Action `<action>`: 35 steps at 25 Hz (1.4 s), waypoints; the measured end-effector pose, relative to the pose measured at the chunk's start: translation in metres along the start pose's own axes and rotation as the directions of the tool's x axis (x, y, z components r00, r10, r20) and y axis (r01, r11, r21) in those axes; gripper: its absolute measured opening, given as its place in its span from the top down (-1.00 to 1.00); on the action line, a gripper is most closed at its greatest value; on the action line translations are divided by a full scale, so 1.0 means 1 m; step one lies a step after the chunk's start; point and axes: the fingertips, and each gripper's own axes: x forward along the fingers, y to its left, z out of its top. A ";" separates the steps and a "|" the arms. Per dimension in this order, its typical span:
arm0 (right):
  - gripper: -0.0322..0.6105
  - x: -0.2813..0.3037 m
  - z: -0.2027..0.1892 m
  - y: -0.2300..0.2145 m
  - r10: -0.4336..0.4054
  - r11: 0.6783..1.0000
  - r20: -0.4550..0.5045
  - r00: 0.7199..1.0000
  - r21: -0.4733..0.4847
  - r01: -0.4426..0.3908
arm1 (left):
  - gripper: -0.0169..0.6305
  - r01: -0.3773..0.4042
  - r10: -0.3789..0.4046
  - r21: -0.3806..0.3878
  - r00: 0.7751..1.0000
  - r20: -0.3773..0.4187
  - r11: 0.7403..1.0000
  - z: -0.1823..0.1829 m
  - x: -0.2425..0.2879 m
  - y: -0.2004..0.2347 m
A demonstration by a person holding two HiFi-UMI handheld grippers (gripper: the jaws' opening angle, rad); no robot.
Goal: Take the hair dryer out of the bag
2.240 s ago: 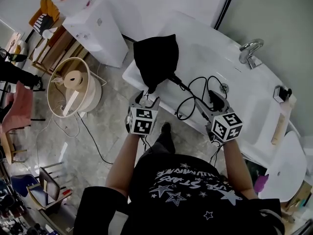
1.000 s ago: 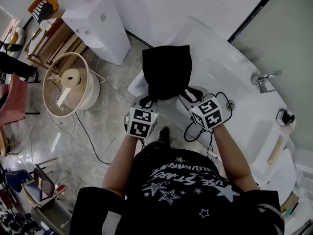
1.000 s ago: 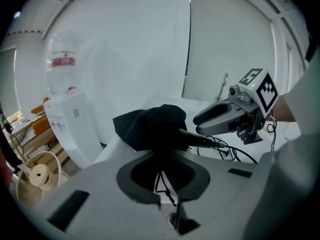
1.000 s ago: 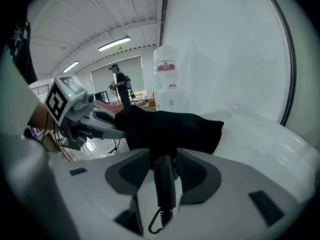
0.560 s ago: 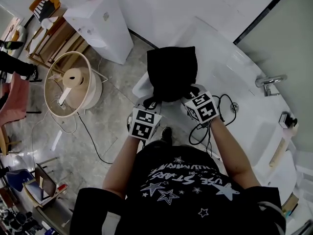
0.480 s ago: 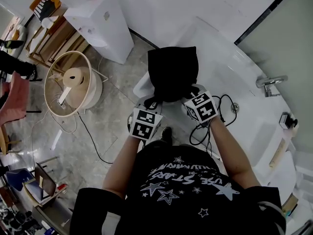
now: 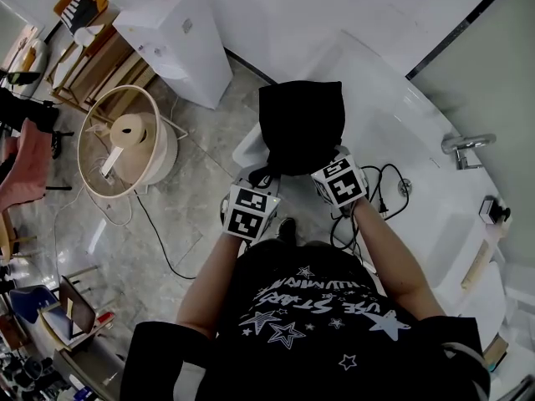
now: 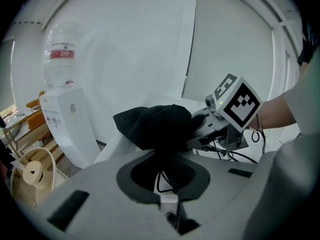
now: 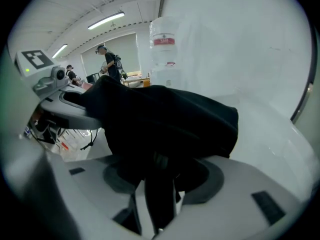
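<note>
**Both claws at the bag's mouth, tub rim**

The black bag lay slumped on the near rim of the white bathtub, with its closed end pointing far and its mouth towards me. It rested between my two claws.

My left claw was pressed together on the near left edge of the bag. It pinched black cloth, and a thin drawstring loop showed in the same bite. The claw pointed somewhat downward.

My right claw was at the near right edge of the bag and tipped down more steeply. Its jaws had just been opening and stood spread. Bag cloth hung between them and draped over them, but I could not see the pads pressing on it.

The hair dryer did not show in any view, as the cloth hid whatever lay inside the bag. A black cable lay looped on the tub rim just right of my right claw.

A tap stood on the tub's far right edge. A white water dispenser stood on the floor to the far left. Near it, further left, was a round basket holding a paper roll.
</note>
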 end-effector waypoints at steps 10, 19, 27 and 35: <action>0.29 -0.015 0.015 -0.005 0.065 0.995 0.073 0.995 -0.075 -0.059 | 0.87 -0.052 0.052 -0.036 0.999 0.006 0.998 0.004 -0.004 0.022; 0.29 -0.032 0.008 -0.005 0.118 0.986 0.085 0.989 -0.132 -0.106 | 0.87 -0.083 0.082 -0.079 0.996 -0.021 0.993 -0.004 -0.004 0.024; 0.31 -0.053 -0.007 0.000 0.167 0.974 0.107 0.980 -0.175 -0.147 | 0.87 -0.101 0.099 -0.097 0.995 -0.031 0.990 -0.005 -0.001 0.022; 0.32 -0.071 -0.013 0.013 0.229 0.961 0.129 0.965 -0.185 -0.204 | 0.87 -0.116 0.114 -0.085 0.993 -0.031 0.990 -0.001 -0.004 0.022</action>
